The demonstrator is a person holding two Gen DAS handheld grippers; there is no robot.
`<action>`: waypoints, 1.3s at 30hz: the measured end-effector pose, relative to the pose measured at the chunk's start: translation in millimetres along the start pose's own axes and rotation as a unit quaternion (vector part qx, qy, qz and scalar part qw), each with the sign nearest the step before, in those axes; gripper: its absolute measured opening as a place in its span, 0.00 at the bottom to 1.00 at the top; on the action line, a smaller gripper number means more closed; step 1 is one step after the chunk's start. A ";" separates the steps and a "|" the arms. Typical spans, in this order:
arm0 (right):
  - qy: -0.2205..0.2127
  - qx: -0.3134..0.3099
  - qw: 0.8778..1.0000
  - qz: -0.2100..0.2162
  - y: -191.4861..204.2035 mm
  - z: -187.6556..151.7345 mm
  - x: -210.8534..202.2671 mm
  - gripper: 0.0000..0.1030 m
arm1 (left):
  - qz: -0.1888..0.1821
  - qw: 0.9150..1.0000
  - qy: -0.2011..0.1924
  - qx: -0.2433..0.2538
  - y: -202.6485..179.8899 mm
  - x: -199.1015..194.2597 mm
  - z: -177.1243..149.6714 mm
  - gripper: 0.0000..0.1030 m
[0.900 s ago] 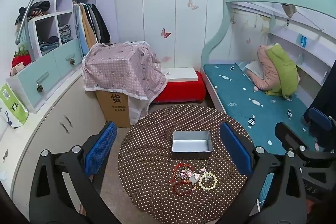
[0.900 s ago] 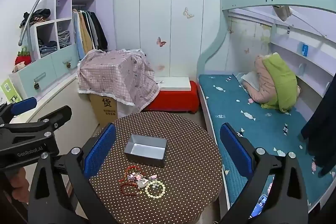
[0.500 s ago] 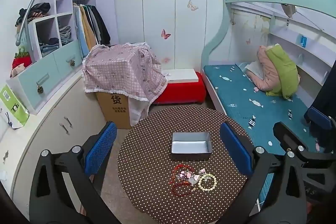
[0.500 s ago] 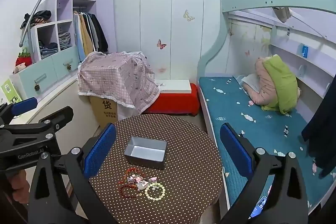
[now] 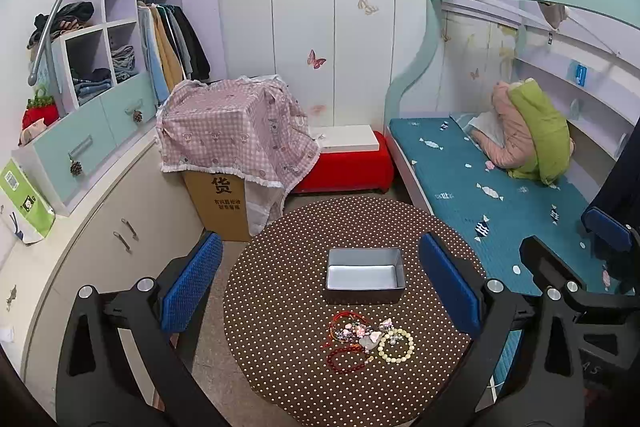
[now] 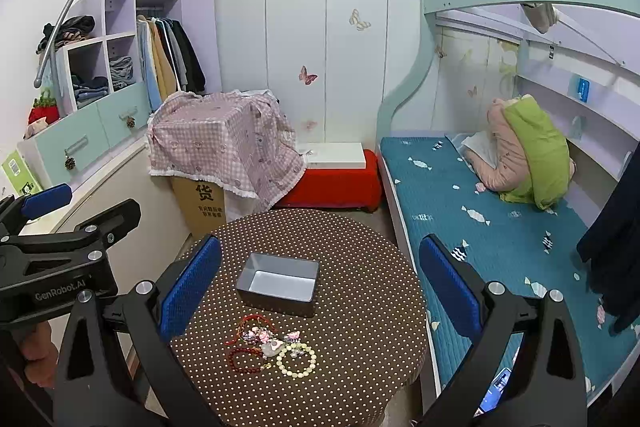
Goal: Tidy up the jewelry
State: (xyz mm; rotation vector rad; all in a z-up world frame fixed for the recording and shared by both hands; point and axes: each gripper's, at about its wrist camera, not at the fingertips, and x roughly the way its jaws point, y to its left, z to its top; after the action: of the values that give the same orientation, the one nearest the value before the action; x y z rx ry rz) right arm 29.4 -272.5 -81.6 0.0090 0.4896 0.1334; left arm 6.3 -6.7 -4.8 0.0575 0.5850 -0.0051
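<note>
A small heap of jewelry lies on the round brown dotted table (image 5: 280, 307): a cream bead bracelet (image 5: 396, 346), a dark red bead bracelet (image 5: 347, 360), a thin red cord (image 5: 343, 319) and pink charms (image 5: 362, 331). An empty grey tin box (image 5: 365, 275) stands just behind them. In the right wrist view the box (image 6: 278, 284) and the cream bracelet (image 6: 297, 359) show too. My left gripper (image 5: 320, 287) is open, held above the table. My right gripper (image 6: 320, 291) is open, above the table's right side. Both are empty.
A bed with a teal sheet (image 5: 500, 195) runs along the right. White cabinets (image 5: 100, 227) line the left wall. A cardboard box under a pink checked cloth (image 5: 232, 135) and a red bench (image 5: 344, 167) stand behind the table.
Both views have shifted only slightly; the jewelry and box have not moved. Both grippers stay open.
</note>
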 end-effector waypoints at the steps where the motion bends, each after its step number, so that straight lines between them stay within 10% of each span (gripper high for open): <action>1: 0.000 0.000 1.000 0.000 -0.6 0.0 0.1 0.93 | 0.000 1.000 0.000 0.000 -0.4 0.3 -0.4 0.95; 39: 0.011 0.013 1.000 0.015 1.1 -6.0 1.2 0.93 | 0.004 1.000 0.007 -0.002 0.7 6.7 -12.4 0.95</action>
State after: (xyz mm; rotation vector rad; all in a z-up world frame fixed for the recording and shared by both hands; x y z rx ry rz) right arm 27.5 -271.4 -87.4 0.0403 0.5128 0.1559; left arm 5.0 -5.2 -18.8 0.0560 0.5991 0.0037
